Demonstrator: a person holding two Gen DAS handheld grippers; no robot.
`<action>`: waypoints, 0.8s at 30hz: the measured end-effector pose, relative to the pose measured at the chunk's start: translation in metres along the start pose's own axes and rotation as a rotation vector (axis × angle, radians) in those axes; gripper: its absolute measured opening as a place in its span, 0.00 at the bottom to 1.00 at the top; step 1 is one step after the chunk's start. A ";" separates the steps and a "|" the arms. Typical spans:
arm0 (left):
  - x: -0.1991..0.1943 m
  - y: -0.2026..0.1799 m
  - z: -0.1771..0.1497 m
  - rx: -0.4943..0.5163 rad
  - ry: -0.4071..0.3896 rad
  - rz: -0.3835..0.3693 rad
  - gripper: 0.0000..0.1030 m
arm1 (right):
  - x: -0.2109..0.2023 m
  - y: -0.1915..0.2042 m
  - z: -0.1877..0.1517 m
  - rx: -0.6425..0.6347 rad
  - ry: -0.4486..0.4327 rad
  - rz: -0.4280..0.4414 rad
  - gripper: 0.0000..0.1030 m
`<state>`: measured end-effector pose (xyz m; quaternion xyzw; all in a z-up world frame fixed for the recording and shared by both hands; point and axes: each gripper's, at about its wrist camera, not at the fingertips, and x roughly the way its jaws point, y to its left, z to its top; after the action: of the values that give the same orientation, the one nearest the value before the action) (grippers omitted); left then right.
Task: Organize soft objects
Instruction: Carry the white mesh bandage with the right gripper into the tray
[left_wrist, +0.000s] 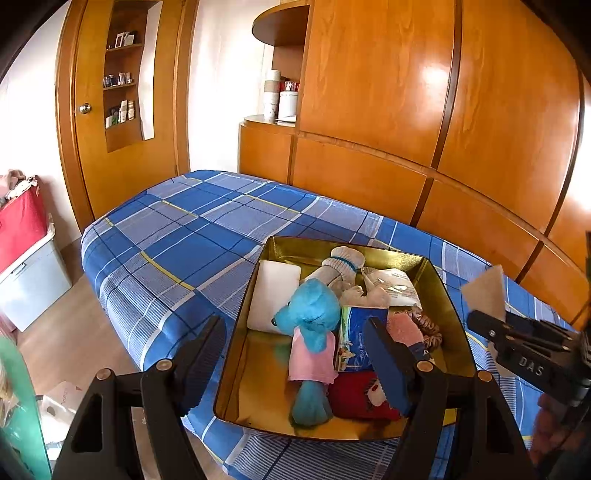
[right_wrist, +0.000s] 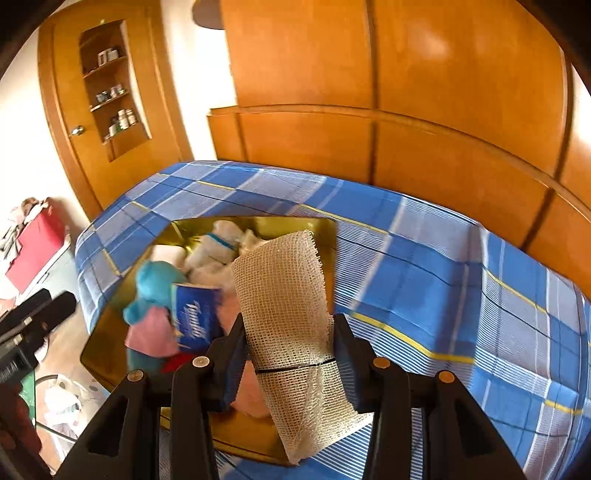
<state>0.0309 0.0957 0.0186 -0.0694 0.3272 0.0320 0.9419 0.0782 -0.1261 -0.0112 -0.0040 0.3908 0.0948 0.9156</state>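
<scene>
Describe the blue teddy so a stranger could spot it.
On the blue plaid bed sits a gold metal tin full of soft things. The turquoise plush bear lies at its middle, the only item wearing a pink dress.

Bright daylight cast across the room, white glare seen on the glossy wardrobe panels (left_wrist: 436, 77), straight edges bowed by fisheye distortion, corners darkly vignetted, right wrist view smeared by motion blur over the plaid bedspread (right_wrist: 424, 258), left wrist view sharp
</scene>
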 end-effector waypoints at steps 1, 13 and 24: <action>0.000 0.001 0.000 0.000 0.001 0.001 0.75 | 0.002 0.006 0.003 -0.011 0.000 0.006 0.43; 0.006 0.011 -0.003 -0.034 0.014 0.015 0.75 | 0.021 0.030 0.011 -0.034 0.016 0.002 0.43; 0.015 0.012 -0.005 -0.030 0.038 0.021 0.75 | 0.084 0.031 0.016 -0.060 0.138 -0.048 0.43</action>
<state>0.0379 0.1073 0.0043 -0.0808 0.3450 0.0453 0.9340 0.1414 -0.0805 -0.0585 -0.0472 0.4499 0.0839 0.8879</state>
